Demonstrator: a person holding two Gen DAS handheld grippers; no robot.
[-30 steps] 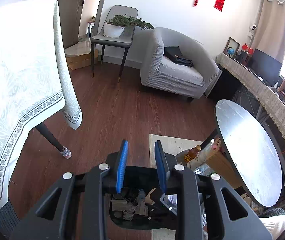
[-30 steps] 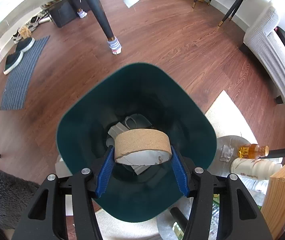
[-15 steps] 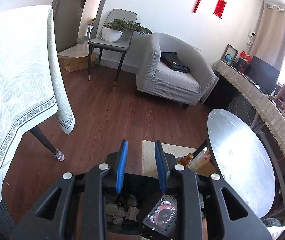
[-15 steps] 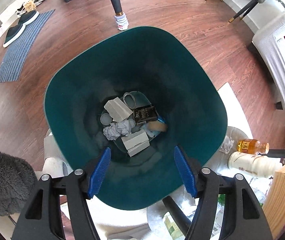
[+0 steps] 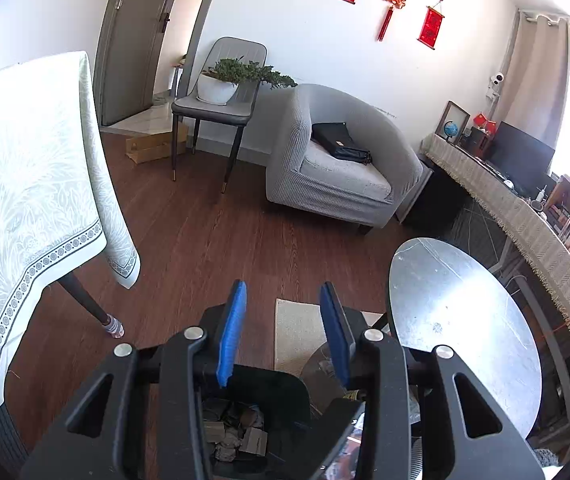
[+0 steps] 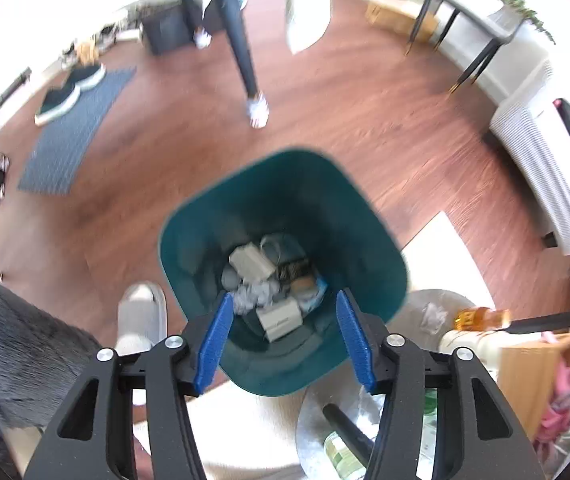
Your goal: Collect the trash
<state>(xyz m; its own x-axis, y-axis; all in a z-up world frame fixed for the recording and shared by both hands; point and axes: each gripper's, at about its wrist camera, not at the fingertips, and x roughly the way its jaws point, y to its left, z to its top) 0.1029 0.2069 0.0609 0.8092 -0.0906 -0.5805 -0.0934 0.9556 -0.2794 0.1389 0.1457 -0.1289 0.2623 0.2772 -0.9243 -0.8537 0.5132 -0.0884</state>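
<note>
A dark green trash bin (image 6: 213, 240) stands on the wood floor. It holds crumpled paper, small boxes and other trash (image 6: 273, 284). My right gripper (image 6: 285, 336) is open and empty, well above the bin's near rim. My left gripper (image 5: 283, 328) is open and empty, held over the floor. In the left wrist view the bin (image 5: 281, 392) and its trash (image 5: 233, 432) show low behind the fingers.
A round silver table (image 5: 465, 328) stands right of the bin, with bottles (image 6: 481, 320) and a wooden box (image 6: 537, 372) beneath it. A table with a white cloth (image 5: 25, 208) is at left. A grey armchair (image 5: 341, 168), chair with plant (image 5: 221, 88) and pale rug (image 5: 297, 332) lie ahead.
My right gripper opened and let go of the cardboard roll, which dropped into the bin. The gripper then rose away from the bin. My left gripper opened wider and tilted up.
</note>
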